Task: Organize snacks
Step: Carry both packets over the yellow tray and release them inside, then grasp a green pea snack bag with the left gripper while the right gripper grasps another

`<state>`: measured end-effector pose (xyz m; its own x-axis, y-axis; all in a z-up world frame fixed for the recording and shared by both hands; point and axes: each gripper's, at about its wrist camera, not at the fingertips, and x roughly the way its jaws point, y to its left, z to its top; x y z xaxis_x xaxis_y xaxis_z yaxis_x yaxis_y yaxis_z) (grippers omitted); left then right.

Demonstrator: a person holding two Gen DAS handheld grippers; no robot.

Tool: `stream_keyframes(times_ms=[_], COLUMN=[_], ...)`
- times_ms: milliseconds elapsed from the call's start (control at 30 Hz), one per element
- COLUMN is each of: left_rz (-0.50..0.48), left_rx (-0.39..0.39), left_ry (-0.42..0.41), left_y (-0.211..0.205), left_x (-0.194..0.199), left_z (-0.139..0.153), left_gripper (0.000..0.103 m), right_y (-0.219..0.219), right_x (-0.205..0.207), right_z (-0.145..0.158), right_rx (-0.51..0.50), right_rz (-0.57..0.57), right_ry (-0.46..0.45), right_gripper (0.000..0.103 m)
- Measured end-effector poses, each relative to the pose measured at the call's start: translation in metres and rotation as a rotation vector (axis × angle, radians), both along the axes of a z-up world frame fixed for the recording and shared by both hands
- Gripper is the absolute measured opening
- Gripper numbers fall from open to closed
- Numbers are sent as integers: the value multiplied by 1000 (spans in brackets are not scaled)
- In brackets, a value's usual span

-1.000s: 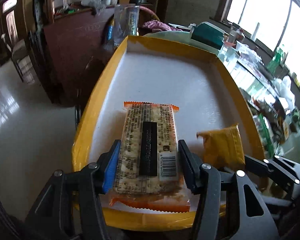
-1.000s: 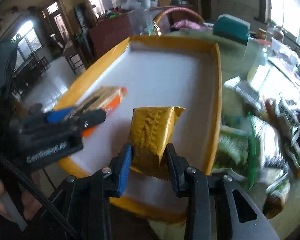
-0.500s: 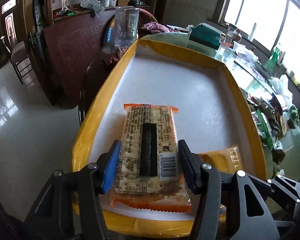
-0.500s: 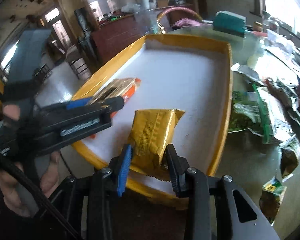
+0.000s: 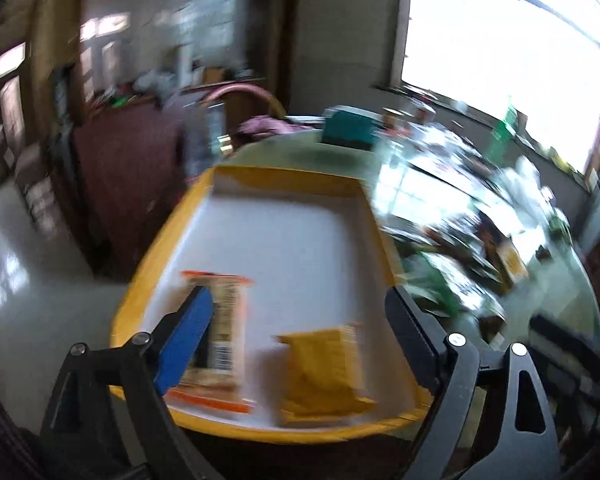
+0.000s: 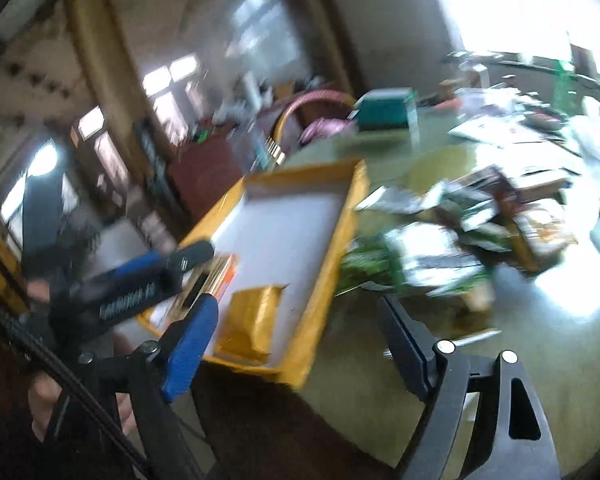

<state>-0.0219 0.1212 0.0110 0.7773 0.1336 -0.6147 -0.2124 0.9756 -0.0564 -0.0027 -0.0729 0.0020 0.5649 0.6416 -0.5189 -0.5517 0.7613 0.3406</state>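
Observation:
A yellow tray (image 5: 152, 256) with a white floor sits at the table's near edge. In it lie a cracker pack (image 5: 224, 320) with orange ends on the left and a yellow packet (image 5: 324, 368) on the right. My left gripper (image 5: 296, 308) hangs above and behind them, its jaws opening wide and gripping nothing. The right wrist view shows the same tray (image 6: 320, 300), cracker pack (image 6: 220, 276) and yellow packet (image 6: 252, 320). My right gripper (image 6: 298, 310) is drawn back over the tray's near corner, its jaws opening and holding nothing. Both views are blurred.
Several loose snack packets (image 6: 440, 248) are strewn over the green table right of the tray. A teal box (image 5: 348, 128) stands beyond the tray's far end. A hand (image 6: 40, 400) holds the left gripper (image 6: 188, 256) at the left. The floor drops away left of the tray.
Both grippers have let go: the cracker pack and the yellow packet now lie free in the tray. Both jaws have spread wide, and both hands have pulled back and up.

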Motion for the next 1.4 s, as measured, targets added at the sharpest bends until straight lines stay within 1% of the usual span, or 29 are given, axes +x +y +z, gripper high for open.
stream_keyframes(times_ms=[67,133,167,267,300,400,500,600,700,767,833,867,967,1000,1033,1100,1200,1233,1267,1333,1400], left_rz=[-64,-120,-140,-211,-222,-284,-327,-360,-366,-362,-351,-350,-360,-353,-342,-335,-335,-341,-346,-351,-356], left_rx=[45,67,61,2,-1,19,52,8,-66,-129,-152,-154,-144,-128,-116,-107,-113,-109,-111,-120,-145], left_ry=[-6,-11,-4,75,89,114,138,191,243,285,312,326,364,375,380,384,365,361,358,356,347], left_y=[-26,-52,-60,-81,-87,-108,-123,-127,-128,-129,-131,-133,-142,-145,-146,-146,-143,-142,-141,-137,-131], left_x=[1,2,4,15,17,13,11,13,21,29,33,36,43,45,45,46,43,42,40,37,34], left_z=[3,5,4,-4,-4,-10,-17,-25,-34,-43,-48,-51,-59,-61,-64,-66,-66,-66,-65,-63,-63], left_gripper=[88,88,88,88,88,88,88,88,88,87,81,76,62,61,59,41,34,33,23,23,20], right_y=[-25,-41,-52,-90,-101,-128,-141,-145,-148,-150,-151,-150,-149,-148,-147,-145,-142,-141,-138,-135,-132], right_x=[0,5,8,13,14,14,15,18,20,21,22,23,23,22,21,22,23,23,23,25,27], right_z=[3,2,2,-3,-4,-10,-17,-22,-27,-29,-31,-31,-31,-31,-30,-28,-27,-26,-26,-26,-27], right_rx=[-5,-18,-17,6,10,24,25,10,14,23,23,23,12,4,-7,-17,-29,-36,-46,-49,-51], right_rz=[-74,-117,-137,-214,-234,-280,-289,-296,-292,-288,-283,-280,-278,-281,-282,-286,-287,-288,-287,-284,-281], right_ry=[-29,-18,-3,48,60,76,92,105,115,120,130,135,141,139,134,131,126,123,121,127,132], right_gripper=[82,82,82,82,82,82,82,81,81,81,75,75,73,71,71,71,68,68,68,67,65])
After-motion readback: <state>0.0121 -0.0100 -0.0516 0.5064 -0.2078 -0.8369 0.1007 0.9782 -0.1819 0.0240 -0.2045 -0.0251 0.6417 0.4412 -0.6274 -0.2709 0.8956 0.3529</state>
